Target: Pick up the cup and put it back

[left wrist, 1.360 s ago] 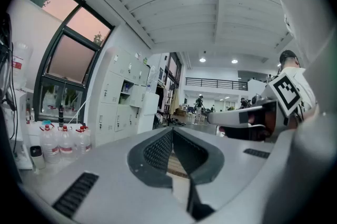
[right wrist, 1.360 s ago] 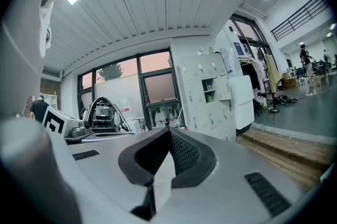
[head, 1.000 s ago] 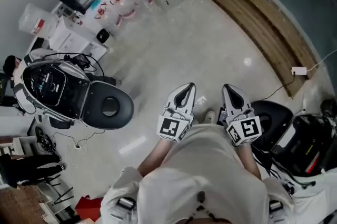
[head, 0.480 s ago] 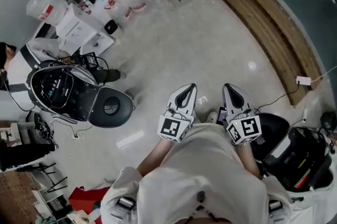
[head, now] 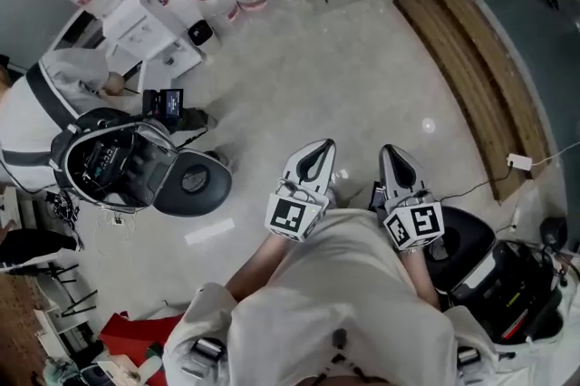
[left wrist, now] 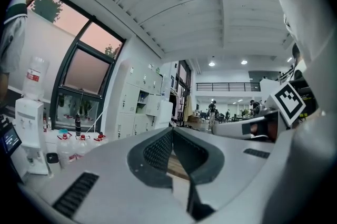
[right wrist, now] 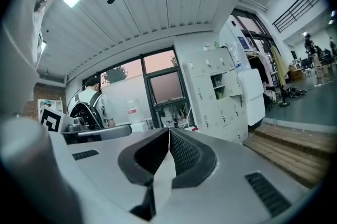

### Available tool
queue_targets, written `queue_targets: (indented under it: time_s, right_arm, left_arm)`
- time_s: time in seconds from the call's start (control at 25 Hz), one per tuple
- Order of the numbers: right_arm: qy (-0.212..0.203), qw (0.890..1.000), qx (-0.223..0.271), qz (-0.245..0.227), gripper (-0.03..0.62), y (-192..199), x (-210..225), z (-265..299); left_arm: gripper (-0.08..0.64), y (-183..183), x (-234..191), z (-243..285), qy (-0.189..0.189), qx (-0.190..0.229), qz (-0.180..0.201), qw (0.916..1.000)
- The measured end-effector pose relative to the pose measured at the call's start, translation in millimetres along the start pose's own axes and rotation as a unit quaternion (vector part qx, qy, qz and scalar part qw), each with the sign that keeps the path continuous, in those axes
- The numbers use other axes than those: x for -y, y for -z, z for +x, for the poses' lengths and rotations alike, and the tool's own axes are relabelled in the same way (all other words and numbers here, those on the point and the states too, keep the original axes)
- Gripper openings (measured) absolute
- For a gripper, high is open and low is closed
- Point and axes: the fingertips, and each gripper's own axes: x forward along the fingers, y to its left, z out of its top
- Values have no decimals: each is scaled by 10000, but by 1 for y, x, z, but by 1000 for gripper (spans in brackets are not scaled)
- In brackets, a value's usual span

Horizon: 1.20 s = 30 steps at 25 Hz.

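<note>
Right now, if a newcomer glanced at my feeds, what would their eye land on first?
First, the white left gripper and right gripper, each with a square-marker cube, held side by side at the head view's centre, both shut and empty over pale floor. To their left stands a black round-based machine tangled in cables; a curved brown wooden step runs down the upper right. No cup shows in any view.

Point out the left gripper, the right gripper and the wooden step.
left gripper (head: 318, 149), head view, closed jaw tips.
right gripper (head: 391, 152), head view, closed jaw tips.
wooden step (head: 485, 94), head view, middle of planks.
</note>
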Motion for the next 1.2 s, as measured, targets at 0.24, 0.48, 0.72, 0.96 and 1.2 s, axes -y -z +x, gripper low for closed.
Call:
queue_targets:
  time_s: [0.24,0.48,0.72,0.96,1.2]
  right_arm:
    - [29,9997,-61,-229,26,-8,6,28]
    - [190,9997,-169,-53,26,-4,44,52]
    - [128,9997,-215,-73,26,-24,98,113]
    - [-51,9995,-255,-175,26,-54,168,158]
    - [39,9998,-37,-202,26,-95,252,201]
  left_arm:
    - [9,0,-23,9,-124,97,-186,9997]
    - [9,6,-29,50,-37,2,-99,9999]
    - [9,1,-54,124,-56,-108,-116,9999]
    - [9,-25,-69,219,-188,99,59,9998]
    - [9,-37,-80,306,-354,162,-114,9992]
